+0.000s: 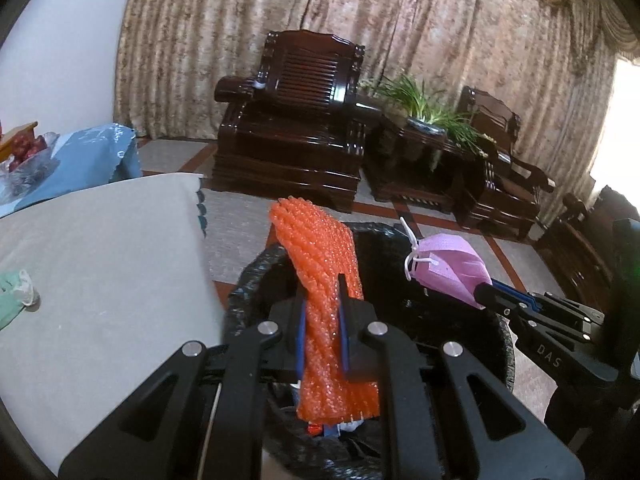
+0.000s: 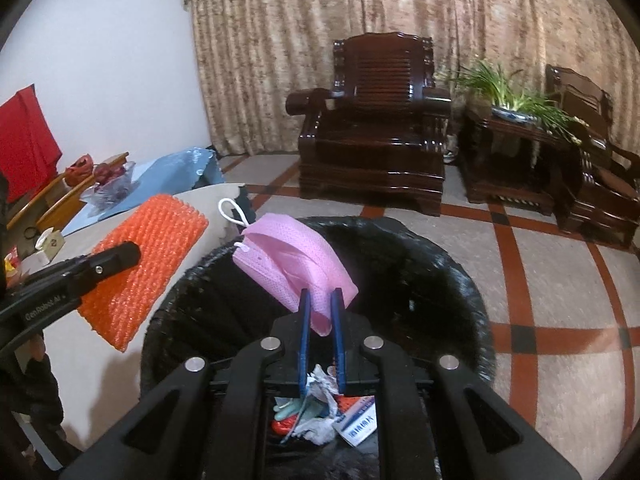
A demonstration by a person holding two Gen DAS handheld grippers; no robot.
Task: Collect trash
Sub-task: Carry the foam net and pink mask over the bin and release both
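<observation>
My left gripper (image 1: 322, 300) is shut on an orange foam net sleeve (image 1: 320, 264), held over the black-lined trash bin (image 1: 400, 248). It also shows in the right wrist view (image 2: 148, 256) at the left. My right gripper (image 2: 321, 300) is shut on a pink face mask (image 2: 288, 260) above the same bin (image 2: 420, 264); the mask also shows in the left wrist view (image 1: 448, 264). Crumpled paper and wrappers (image 2: 324, 412) lie at the bin's bottom.
A table with a grey cloth (image 1: 100, 264) stands left of the bin, with a green item (image 1: 16, 292) on it. A blue-covered table with fruit (image 2: 116, 184) is farther left. Dark wooden armchairs (image 1: 288, 120) and a potted plant (image 1: 424, 112) stand by the curtain.
</observation>
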